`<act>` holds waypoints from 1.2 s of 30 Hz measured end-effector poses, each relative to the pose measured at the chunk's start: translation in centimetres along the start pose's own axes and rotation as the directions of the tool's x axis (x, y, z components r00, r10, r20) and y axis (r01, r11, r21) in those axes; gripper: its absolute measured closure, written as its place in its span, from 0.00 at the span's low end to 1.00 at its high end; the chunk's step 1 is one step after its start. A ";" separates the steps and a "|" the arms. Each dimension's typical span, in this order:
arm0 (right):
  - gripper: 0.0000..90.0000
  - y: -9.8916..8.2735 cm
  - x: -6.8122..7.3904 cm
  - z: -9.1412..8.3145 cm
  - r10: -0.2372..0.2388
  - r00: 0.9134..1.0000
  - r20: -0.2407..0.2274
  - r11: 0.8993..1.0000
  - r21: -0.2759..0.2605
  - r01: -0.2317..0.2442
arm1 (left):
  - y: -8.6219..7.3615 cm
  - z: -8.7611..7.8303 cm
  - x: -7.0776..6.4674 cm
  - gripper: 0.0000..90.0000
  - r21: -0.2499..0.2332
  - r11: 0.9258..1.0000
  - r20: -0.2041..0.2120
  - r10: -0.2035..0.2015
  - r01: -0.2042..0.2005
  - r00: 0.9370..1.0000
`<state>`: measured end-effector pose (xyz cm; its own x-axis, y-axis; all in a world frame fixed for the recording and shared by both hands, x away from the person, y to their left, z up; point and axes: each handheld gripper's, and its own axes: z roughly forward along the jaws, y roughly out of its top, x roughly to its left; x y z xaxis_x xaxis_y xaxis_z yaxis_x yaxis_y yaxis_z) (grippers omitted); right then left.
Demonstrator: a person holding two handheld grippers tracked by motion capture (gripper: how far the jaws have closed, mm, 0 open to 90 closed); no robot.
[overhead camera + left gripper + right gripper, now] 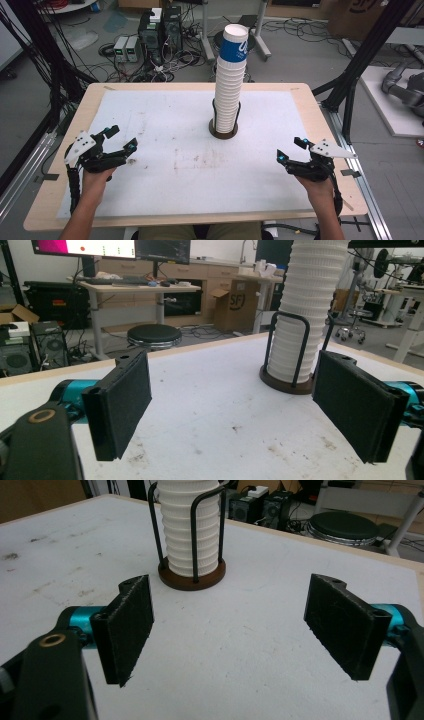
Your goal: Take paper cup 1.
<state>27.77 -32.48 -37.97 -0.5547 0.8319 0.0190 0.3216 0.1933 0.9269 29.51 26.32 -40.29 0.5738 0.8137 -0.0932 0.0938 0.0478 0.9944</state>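
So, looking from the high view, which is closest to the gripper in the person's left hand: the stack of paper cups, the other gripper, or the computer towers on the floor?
1. Stack of paper cups, in its holder mid-table, to the upper right of the left gripper.
2. Right gripper, across the table near its right edge.
3. Computer towers, on the floor beyond the table's far edge.

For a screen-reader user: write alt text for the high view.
A tall stack of white paper cups, the top one blue-banded, stands in a dark wire holder on a white-covered table. A person's left gripper and right gripper rest near the table's sides, jaws open and empty.
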 end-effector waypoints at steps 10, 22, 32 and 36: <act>0.23 -0.1 -0.4 0.0 0.011 1.000 -0.012 1.000 -0.013 -0.012 | -0.4 0.6 0.0 0.18 0.013 1.000 0.019 0.015 -0.015 1.000; 0.23 1.3 0.3 0.9 0.033 0.999 -0.034 0.999 -0.010 -0.033 | -0.2 0.3 -0.3 0.18 0.045 0.999 0.026 -0.018 0.017 1.000; 0.23 6.9 1.1 2.0 -0.010 0.997 -0.070 0.999 -0.032 0.008 | -0.3 0.5 -0.2 0.18 0.060 0.998 0.006 0.008 -0.008 1.000; 0.23 8.8 1.4 2.8 -0.024 0.995 -0.093 0.999 -0.037 0.020 | -0.4 0.4 -0.1 0.18 0.066 0.998 0.005 0.007 -0.007 1.000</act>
<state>31.97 -28.16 -30.82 -0.6311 0.7750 0.0319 0.2817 0.1907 0.9404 29.78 25.99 -40.70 0.5784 0.8111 -0.0869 0.1430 0.0041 0.9897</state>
